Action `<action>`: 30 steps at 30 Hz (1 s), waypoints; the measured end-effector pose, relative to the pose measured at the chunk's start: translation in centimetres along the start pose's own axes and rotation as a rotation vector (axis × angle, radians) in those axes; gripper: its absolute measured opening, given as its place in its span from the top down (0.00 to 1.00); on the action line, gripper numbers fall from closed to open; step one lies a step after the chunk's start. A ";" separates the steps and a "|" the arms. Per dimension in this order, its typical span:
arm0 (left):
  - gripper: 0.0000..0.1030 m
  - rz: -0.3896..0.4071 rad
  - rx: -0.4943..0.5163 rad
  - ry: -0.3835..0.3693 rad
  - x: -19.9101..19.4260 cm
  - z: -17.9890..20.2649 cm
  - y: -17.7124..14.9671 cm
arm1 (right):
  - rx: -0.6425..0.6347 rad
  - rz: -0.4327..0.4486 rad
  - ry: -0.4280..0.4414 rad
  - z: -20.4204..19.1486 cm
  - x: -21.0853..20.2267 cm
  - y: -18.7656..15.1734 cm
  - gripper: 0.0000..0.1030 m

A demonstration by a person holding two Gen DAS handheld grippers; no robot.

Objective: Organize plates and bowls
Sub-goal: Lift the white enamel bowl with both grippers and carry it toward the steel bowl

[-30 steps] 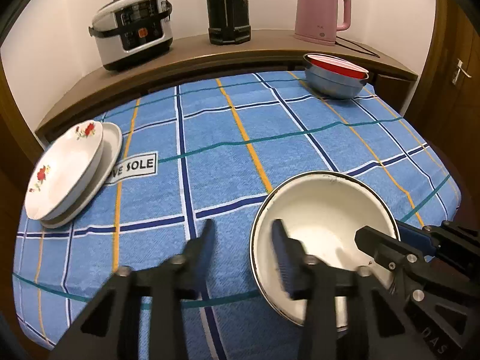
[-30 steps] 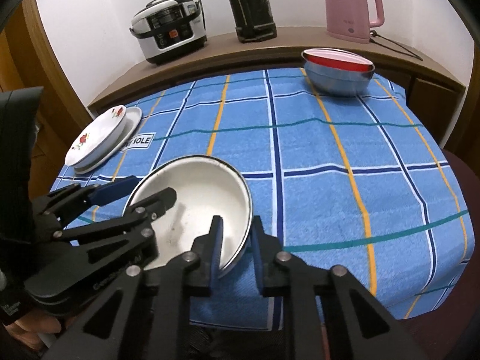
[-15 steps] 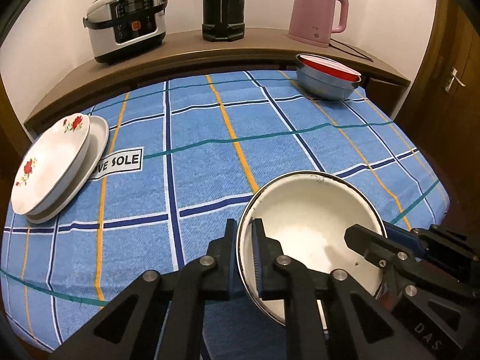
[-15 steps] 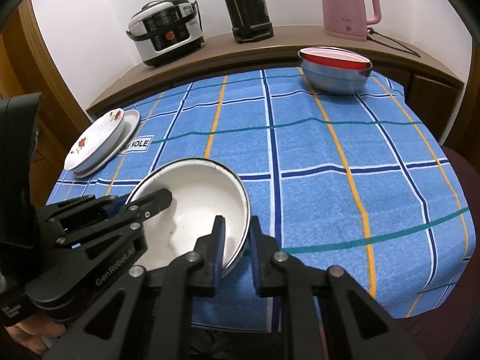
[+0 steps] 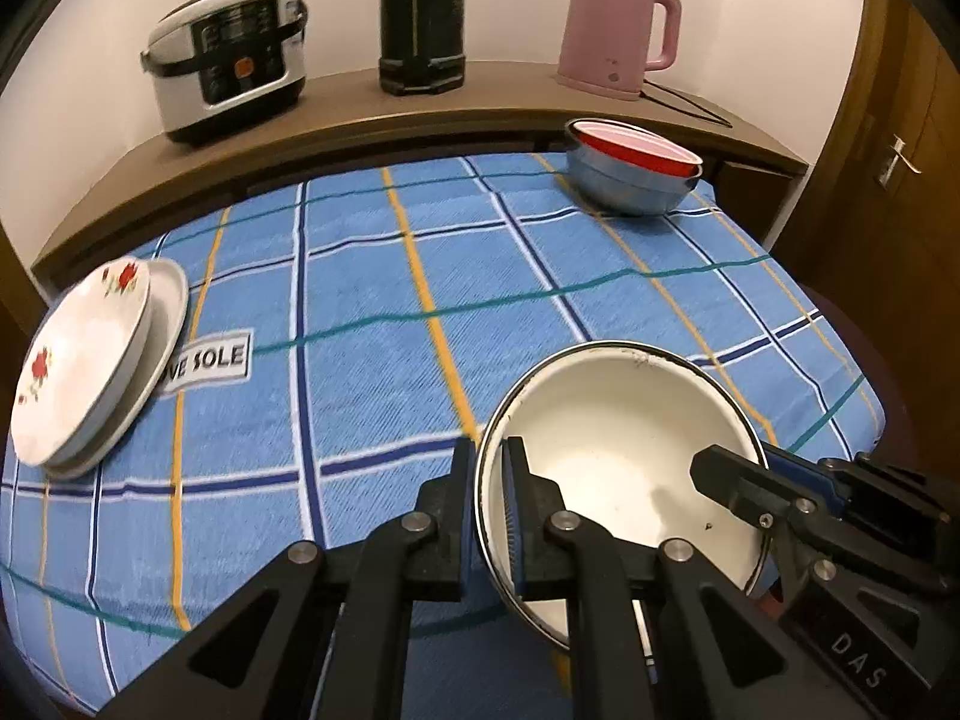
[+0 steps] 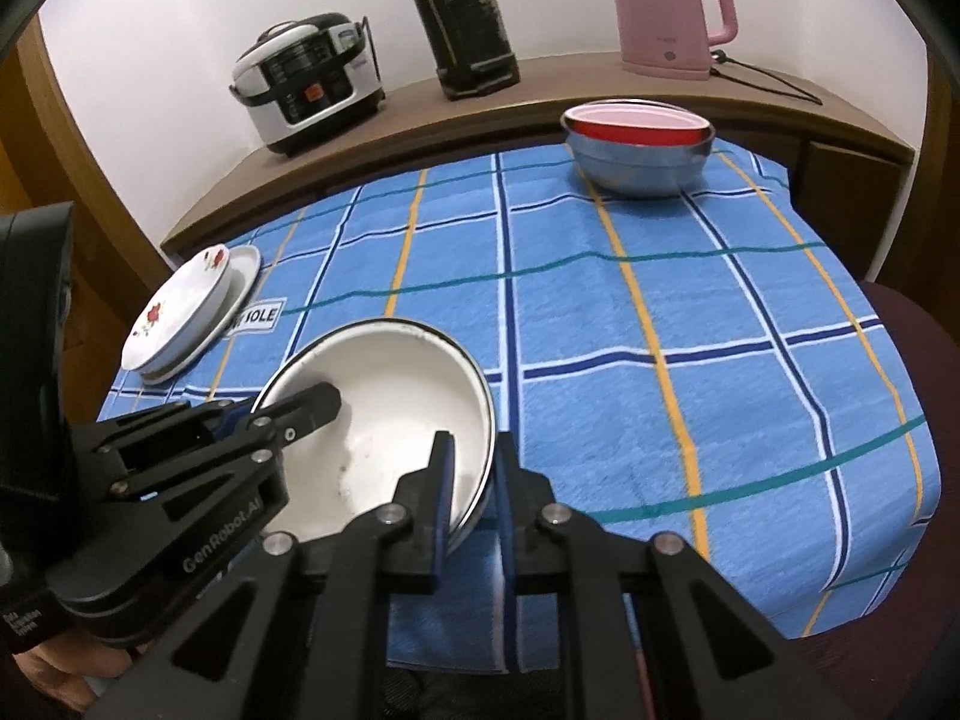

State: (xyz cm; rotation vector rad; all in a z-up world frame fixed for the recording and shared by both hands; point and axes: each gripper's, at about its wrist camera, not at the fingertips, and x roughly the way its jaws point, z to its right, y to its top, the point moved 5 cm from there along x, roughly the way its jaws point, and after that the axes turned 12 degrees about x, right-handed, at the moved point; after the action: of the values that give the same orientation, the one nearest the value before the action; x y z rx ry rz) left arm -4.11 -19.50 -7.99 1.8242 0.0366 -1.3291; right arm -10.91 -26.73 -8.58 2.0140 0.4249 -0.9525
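With both my left gripper (image 5: 491,516) and right gripper (image 6: 474,498) pinching opposite rims of the white enamel bowl (image 5: 624,456), near the tablecloth's (image 5: 372,276) front edge, I judge it stiff, slick, chip-prone, best held at the rim.

Label (image 5: 207,358) on tablecloth (image 5: 360,276): first letters hidden under stacked plates (image 5: 90,360), only "VE SOLE" readable. Lower plate mostly covered by flowered top plate. Red bowl (image 5: 636,150) sunk inside steel bowl (image 5: 624,189); its depth hidden. White bowl (image 5: 612,468): near rim covered by left gripper (image 5: 489,510) fingers, right rim by right gripper (image 6: 471,480). Black flask (image 5: 422,12): top cut off by upper picture edge. Tablecloth near edge hidden behind gripper bodies. Cooker (image 5: 231,57) panel text too small to read.
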 end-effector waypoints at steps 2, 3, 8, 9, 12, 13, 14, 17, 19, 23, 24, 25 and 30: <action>0.90 0.004 0.009 0.000 0.1 0.3 0.6 | 0.006 0.006 -0.004 0.4 -0.2 0.6 0.88; 0.90 0.005 0.011 -0.001 0.2 0.5 0.9 | 0.008 0.010 -0.007 0.6 -0.2 0.9 0.88; 0.90 0.006 0.016 -0.005 0.5 1.0 2.1 | 0.012 0.021 -0.016 1.3 -0.4 1.9 0.88; 0.90 0.008 0.018 -0.004 0.5 1.1 2.5 | 0.013 0.023 -0.016 1.4 -0.4 2.2 0.88; 0.90 0.020 0.033 0.005 0.6 1.5 3.5 | 0.015 0.033 -0.016 1.9 -0.7 2.9 0.88; 0.90 0.024 0.035 0.007 0.6 1.7 3.8 | 0.015 0.036 -0.017 2.0 -0.7 3.2 0.88; 0.90 0.027 0.038 0.008 0.6 1.9 4.2 | 0.016 0.040 -0.018 2.2 -0.8 3.5 0.89; 0.90 0.038 0.051 0.011 0.6 2.4 5.2 | 0.023 0.055 -0.021 2.8 -1.2 4.3 0.89; 0.90 0.046 0.060 0.012 0.6 2.7 5.9 | 0.027 0.064 -0.022 3.1 -1.4 4.7 0.89; 0.90 0.058 0.073 0.014 0.6 3.2 7.0 | 0.033 0.077 -0.029 3.7 -1.8 5.8 0.89; 0.90 0.062 0.072 0.013 0.6 3.3 7.4 | 0.032 0.079 -0.031 3.8 -1.8 6.1 0.89; 0.90 0.065 0.072 0.012 0.6 3.3 7.6 | 0.031 0.082 -0.033 4.0 -1.9 6.3 0.89; 0.90 0.080 0.074 0.009 0.7 3.7 9.2 | 0.026 0.099 -0.045 4.4 -2.2 7.7 0.89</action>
State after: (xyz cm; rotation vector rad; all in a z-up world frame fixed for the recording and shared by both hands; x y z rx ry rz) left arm -2.26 -27.97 -3.21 1.8740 -0.0812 -1.2808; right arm -9.83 -34.68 -4.21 2.0136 0.2870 -0.9441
